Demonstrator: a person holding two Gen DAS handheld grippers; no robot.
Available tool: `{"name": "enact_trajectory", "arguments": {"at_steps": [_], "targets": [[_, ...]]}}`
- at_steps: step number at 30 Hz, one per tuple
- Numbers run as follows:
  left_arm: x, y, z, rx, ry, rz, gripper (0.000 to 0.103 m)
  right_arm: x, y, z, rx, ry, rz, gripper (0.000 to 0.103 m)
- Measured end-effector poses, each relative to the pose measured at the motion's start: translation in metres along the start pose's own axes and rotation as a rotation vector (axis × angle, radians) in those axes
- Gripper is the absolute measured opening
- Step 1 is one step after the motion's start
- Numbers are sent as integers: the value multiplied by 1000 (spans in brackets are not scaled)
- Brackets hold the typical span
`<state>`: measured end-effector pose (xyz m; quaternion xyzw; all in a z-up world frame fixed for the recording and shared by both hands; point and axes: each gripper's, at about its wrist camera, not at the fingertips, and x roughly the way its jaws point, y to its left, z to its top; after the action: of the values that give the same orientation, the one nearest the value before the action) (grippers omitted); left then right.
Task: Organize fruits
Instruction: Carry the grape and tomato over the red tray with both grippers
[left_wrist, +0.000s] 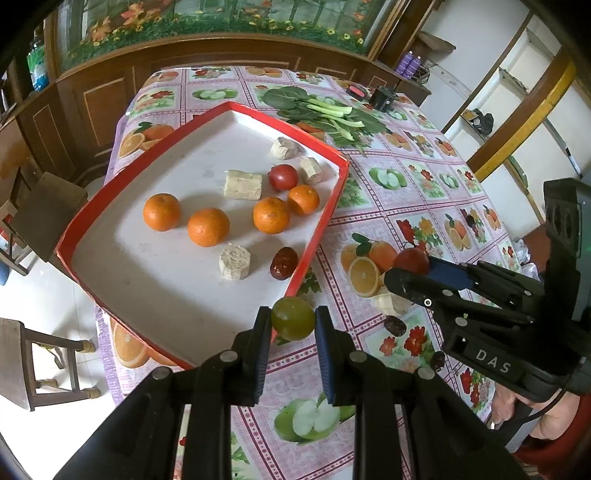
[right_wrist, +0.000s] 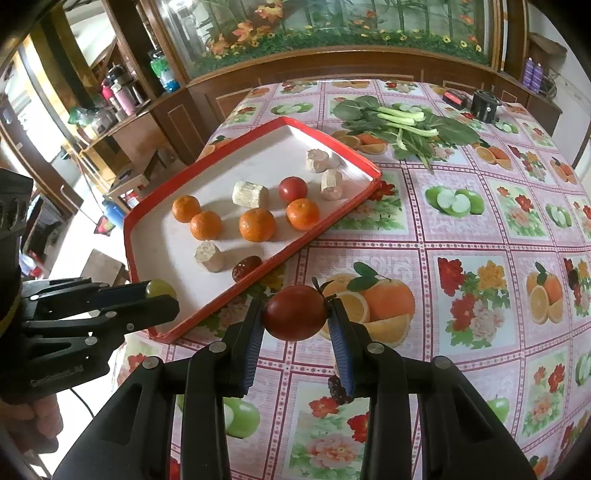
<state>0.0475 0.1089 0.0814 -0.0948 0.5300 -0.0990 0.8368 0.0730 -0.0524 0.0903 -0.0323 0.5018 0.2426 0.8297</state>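
Observation:
My left gripper (left_wrist: 293, 323) is shut on a green grape (left_wrist: 293, 318), held just above the near corner of the red-rimmed white tray (left_wrist: 321, 229). My right gripper (right_wrist: 295, 314) is shut on a red tomato (right_wrist: 295, 313), held over the tablecloth right of the tray (right_wrist: 280, 254). In the tray lie several oranges (left_wrist: 208, 226), a red tomato (left_wrist: 283, 177), a dried date (left_wrist: 283, 262) and several pale cane pieces (left_wrist: 242, 184). The left gripper with its grape (right_wrist: 159, 288) shows in the right wrist view at the tray's near corner. The right gripper shows in the left wrist view with its tomato (left_wrist: 410, 260).
Leafy greens (left_wrist: 325, 110) lie on the table beyond the tray. A cane piece (left_wrist: 391, 302) and dark dates (left_wrist: 394, 326) lie on the fruit-print cloth by the right gripper. A black cylinder (right_wrist: 485, 105) and a red object (right_wrist: 452, 99) stand at the far edge. Wooden stools (left_wrist: 48, 210) stand left of the table.

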Motion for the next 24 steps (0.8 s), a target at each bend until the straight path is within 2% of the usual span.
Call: {"name": "enact_trajectory", "arguments": {"at_steps": [8,18,24], "targets": [[0,4,1,-14,-4,-6,26,-1,3,8,1,-11,-1,34],[-3,44,7,-101,-18,2,26,-2,6,29,6,-40,19,34],[0,59,13,-110,-11,7,26,9,9,38,8,-30,30,34]]}}
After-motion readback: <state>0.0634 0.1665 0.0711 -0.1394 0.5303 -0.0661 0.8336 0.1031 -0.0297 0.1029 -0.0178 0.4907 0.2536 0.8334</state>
